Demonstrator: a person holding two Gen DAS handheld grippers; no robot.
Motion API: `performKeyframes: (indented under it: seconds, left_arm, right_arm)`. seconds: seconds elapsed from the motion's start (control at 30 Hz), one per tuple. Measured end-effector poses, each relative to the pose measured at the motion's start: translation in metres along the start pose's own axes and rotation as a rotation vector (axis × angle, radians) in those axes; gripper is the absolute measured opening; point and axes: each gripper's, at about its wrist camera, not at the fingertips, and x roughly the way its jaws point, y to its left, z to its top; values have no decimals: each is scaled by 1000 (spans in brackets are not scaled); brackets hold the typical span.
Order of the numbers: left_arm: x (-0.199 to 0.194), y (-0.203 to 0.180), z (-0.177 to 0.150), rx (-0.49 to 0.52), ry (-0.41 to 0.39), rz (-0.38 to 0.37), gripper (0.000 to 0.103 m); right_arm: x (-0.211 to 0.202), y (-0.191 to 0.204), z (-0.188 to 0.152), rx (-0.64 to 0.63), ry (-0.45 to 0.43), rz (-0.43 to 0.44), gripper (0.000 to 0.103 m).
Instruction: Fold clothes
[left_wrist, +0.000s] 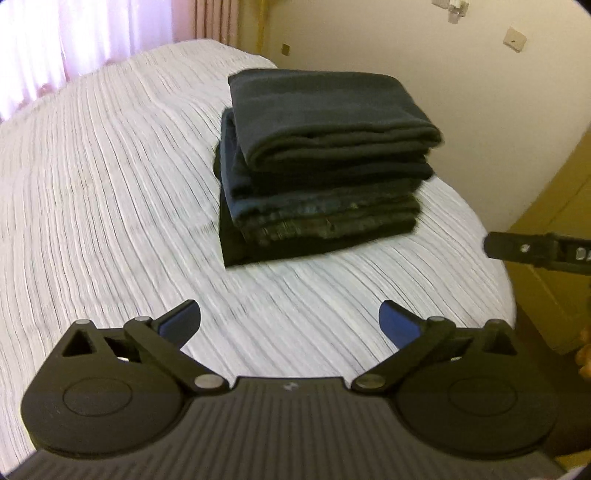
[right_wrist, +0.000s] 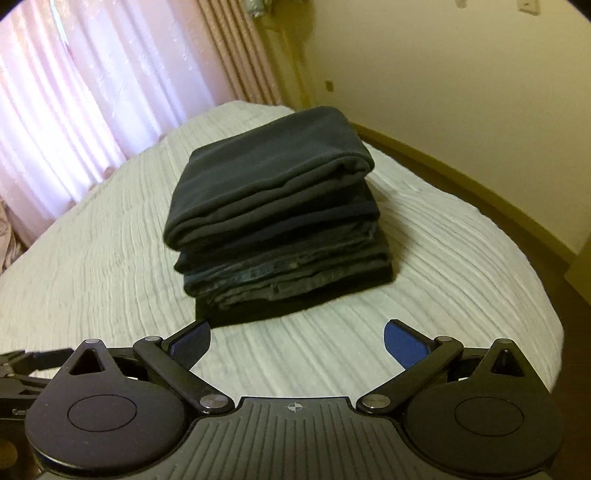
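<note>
Both the left tongs (left_wrist: 290, 325) and right tongs (right_wrist: 297, 343) gape wide, empty. The stack of folded clothes (left_wrist: 321, 166) on the bed (left_wrist: 110, 184) looks uneven; a careless nudge could topple it.

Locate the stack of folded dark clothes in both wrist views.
The stack of folded dark clothes sits on the white ribbed bedspread, right of centre in the left wrist view and central in the right wrist view, beyond both open grippers, near the cream wall.

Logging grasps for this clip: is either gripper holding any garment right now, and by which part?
Nothing is held. The left gripper and right gripper are both open and empty, short of the stack of folded clothes on the bed.
</note>
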Motion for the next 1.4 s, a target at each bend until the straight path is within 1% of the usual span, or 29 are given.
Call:
performKeyframes:
  seconds: [0.1,0.2,0.3,0.43,0.63,0.73,0.93,1.2,1.4]
  left_arm:
    - [-28,5,-25,11,-20,18,101]
    - [-49,10,-45,14,-45,45,100]
    - [-64,9,-54,14,-63,52,99]
    - [-76,1,-56,30,-77,54,100]
    - [-79,-15,-48,38,-93,69,101]
    - [-77,-25,-42,27,-105,77,101]
    - [-76,-48,-27,25,-140,111,101]
    - [-69,-65,-18,25,-140,163,101]
    - [-61,-75,-17,31,-123,176,101]
  right_arm:
    - [-28,15,-24,61,-11,-29,103]
    - [-48,31,-45,70,-26,-52,103]
    - [-63,42,-60,77,6,-48,103]
    - [-80,53,-67,65,-8,-75,103]
    - [-93,57,-54,30,-53,-66,103]
    - [-92,54,-44,-3,-59,-58,103]
    - [-86,35,-27,-47,-49,-54,103]
    - [-76,26,-16,-157,-42,-58,103]
    - [-67,16,-12,-169,-20,-40,103]
